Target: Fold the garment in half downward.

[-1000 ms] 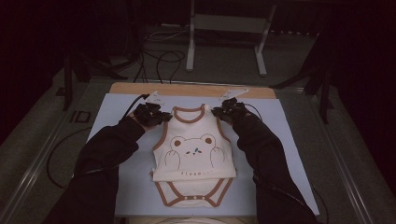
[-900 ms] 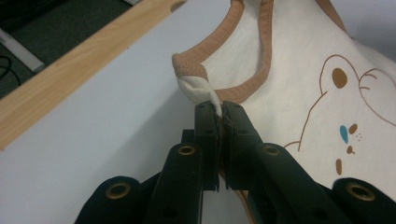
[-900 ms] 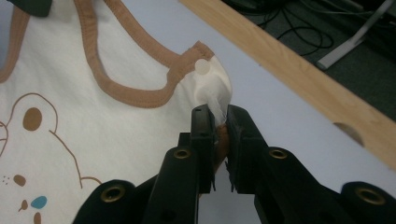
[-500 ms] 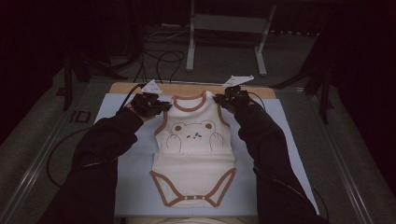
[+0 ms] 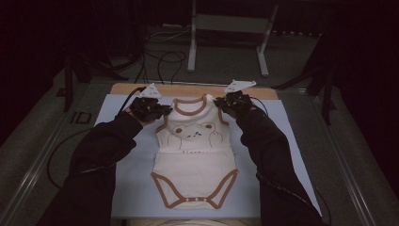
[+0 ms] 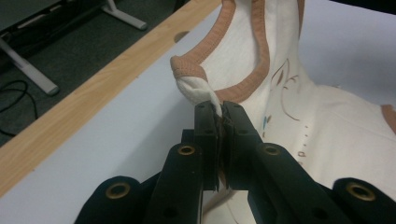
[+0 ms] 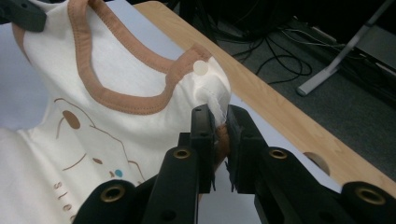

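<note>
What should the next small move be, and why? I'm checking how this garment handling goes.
Probably lift a little higher: the left gripper and right gripper each pinch a shoulder of the bodysuit, whose lower half lies on the mat.

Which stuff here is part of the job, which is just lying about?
In use: baby bodysuit; left gripper and right gripper, each shut on a shoulder; pale mat.
Lying about: floor cables, metal stand, wooden board edge.

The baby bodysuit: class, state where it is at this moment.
In the high view the baby bodysuit lies mid-table on the pale blue mat, its shoulders pinched by the left gripper and the right gripper, near the wooden table edge.
</note>
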`<state>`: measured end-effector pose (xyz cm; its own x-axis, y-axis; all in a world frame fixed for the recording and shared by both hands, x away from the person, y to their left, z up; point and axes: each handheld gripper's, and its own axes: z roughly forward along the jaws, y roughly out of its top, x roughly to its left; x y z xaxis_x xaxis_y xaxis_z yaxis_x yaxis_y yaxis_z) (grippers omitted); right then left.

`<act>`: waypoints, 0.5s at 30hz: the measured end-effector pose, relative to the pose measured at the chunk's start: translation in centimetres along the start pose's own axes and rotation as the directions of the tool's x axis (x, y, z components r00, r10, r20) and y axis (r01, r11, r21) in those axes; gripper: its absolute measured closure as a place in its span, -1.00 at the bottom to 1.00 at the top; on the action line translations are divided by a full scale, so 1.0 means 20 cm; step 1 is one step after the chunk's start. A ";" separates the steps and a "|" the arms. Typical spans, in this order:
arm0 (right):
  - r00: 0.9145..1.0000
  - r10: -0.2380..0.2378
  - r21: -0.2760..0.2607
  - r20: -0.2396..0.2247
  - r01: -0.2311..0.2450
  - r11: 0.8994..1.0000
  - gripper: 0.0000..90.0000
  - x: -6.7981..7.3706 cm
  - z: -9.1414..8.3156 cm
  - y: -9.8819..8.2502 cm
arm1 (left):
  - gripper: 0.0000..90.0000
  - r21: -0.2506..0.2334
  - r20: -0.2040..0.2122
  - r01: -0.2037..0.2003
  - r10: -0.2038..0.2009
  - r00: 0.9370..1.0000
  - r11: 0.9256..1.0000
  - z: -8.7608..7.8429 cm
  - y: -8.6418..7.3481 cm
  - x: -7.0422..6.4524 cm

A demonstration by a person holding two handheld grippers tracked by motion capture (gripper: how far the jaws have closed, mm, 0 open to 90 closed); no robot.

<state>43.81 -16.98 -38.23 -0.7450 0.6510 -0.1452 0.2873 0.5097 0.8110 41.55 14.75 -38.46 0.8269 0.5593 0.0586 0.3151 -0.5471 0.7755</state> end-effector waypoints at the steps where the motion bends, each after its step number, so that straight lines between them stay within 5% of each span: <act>1: 1.000 0.000 -0.003 -0.002 0.000 1.000 0.83 0.01 -0.01 -0.01 | 0.92 0.000 0.002 -0.001 0.001 1.000 1.000 0.00 -0.01 -0.01; 15: 0.998 -0.018 -0.036 -0.067 0.016 0.999 0.83 0.17 -0.14 -0.15 | 0.92 -0.021 0.073 -0.060 0.061 0.995 0.998 -0.09 -0.09 -0.22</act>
<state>38.71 -17.94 -39.57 -0.7887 0.6026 -0.1218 0.2535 0.4993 0.8285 36.55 14.39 -39.07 0.8763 0.4781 0.0598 0.2556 -0.5665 0.7834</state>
